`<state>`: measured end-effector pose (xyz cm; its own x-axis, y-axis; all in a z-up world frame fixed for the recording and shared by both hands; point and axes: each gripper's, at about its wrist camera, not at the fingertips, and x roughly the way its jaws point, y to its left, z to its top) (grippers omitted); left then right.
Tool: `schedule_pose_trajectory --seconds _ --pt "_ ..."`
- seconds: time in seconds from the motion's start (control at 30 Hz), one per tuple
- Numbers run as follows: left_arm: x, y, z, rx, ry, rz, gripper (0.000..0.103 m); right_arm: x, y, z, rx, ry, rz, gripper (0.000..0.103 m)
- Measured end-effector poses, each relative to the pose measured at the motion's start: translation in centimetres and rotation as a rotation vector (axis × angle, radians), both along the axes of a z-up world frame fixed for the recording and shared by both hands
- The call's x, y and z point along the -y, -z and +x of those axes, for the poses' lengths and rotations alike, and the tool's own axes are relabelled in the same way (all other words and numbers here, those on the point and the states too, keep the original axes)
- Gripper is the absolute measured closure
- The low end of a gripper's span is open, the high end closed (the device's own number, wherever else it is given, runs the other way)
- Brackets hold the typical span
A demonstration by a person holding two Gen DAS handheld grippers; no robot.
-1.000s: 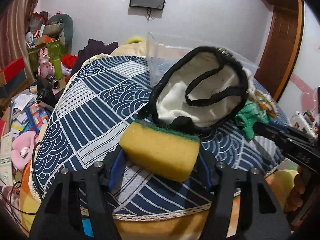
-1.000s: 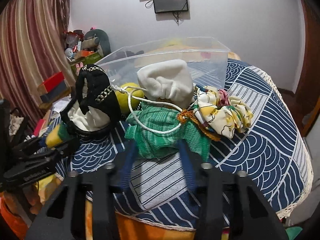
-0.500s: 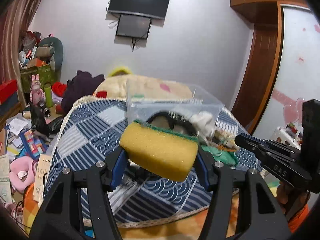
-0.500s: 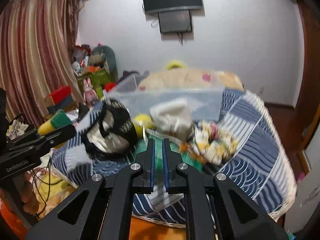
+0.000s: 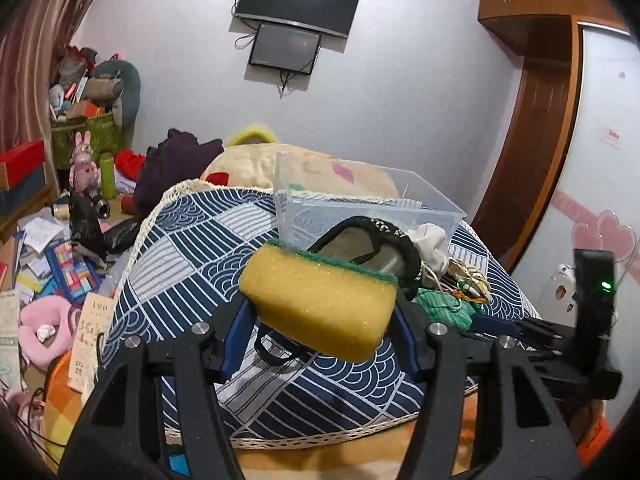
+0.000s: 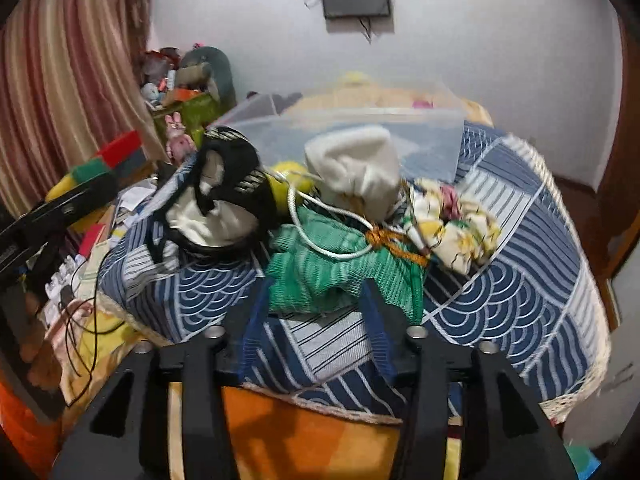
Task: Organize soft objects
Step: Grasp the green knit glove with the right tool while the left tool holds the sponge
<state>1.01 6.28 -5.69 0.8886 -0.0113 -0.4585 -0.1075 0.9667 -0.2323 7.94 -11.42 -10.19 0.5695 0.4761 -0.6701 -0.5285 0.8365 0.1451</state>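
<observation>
left gripper [image 5: 320, 320] clamps sponge [image 5: 320, 304]; right gripper [image 6: 316, 320] spread before green cloth [image 6: 340, 268].

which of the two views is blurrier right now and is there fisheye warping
Right wrist view is softer: the green mesh cloth and white pouch smear with motion. Left wrist view is sharp on the sponge. Both bend straight lines, such as the wardrobe, and have dark corners.

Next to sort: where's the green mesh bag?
Right wrist view: green mesh bag lies on the blue cloth, before the open right gripper.
</observation>
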Motion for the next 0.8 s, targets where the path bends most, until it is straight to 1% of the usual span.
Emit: schedule_pose_trajectory --seconds 0.03,0.1,0.17,0.2,0.23,0.27,0.33,0.4,0.53,0.6,0.7,0.8 --pt "0.1 0.2 0.2 -0.006 0.001 -0.001 0.043 0.0 0.2 0.5 -0.011 0.009 0.009 0.043" --pt "0.5 0.5 0.3 -0.016 0.007 0.003 0.043 -0.5 0.5 1.4 -0.03 0.032 0.02 0.043" --pt "0.8 0.5 0.2 -0.016 0.009 0.018 0.043 -1.3 0.8 1.7 0.007 0.04 -0.022 0.043" --pt "0.9 0.5 0.2 -0.013 0.01 0.023 0.043 -1.7 1.0 1.7 0.019 0.042 -0.048 0.045" --pt "1.0 0.4 0.1 -0.009 0.013 0.026 0.043 -2.2 1.3 1.5 0.05 0.051 -0.083 0.051" --pt "1.0 0.3 0.0 -0.004 0.013 0.028 0.043 -2.5 1.3 1.2 0.076 0.06 -0.111 0.055" --pt "1.0 0.1 -0.1 0.002 0.013 0.028 0.043 -2.5 1.2 0.7 0.098 0.066 -0.123 0.077" --pt "0.9 -0.2 -0.1 0.006 0.012 0.026 0.043 -1.8 0.9 0.5 0.078 0.058 -0.09 0.083" --pt "0.7 -1.0 0.1 0.02 0.032 0.006 0.043 -0.5 -0.5 -0.6 0.09 0.041 -0.049 0.085" --pt "0.8 -1.7 0.5 0.033 0.028 0.018 0.043 0.3 -1.2 -1.1 0.092 0.022 -0.024 0.085" --pt "1.1 -2.8 1.2 0.058 0.03 0.04 0.043 1.1 -3.1 -1.9 0.129 0.014 0.008 0.085" --pt "1.1 -4.0 1.9 0.085 0.036 0.043 0.043 0.8 -5.1 -1.7 0.157 0.006 0.048 0.085"
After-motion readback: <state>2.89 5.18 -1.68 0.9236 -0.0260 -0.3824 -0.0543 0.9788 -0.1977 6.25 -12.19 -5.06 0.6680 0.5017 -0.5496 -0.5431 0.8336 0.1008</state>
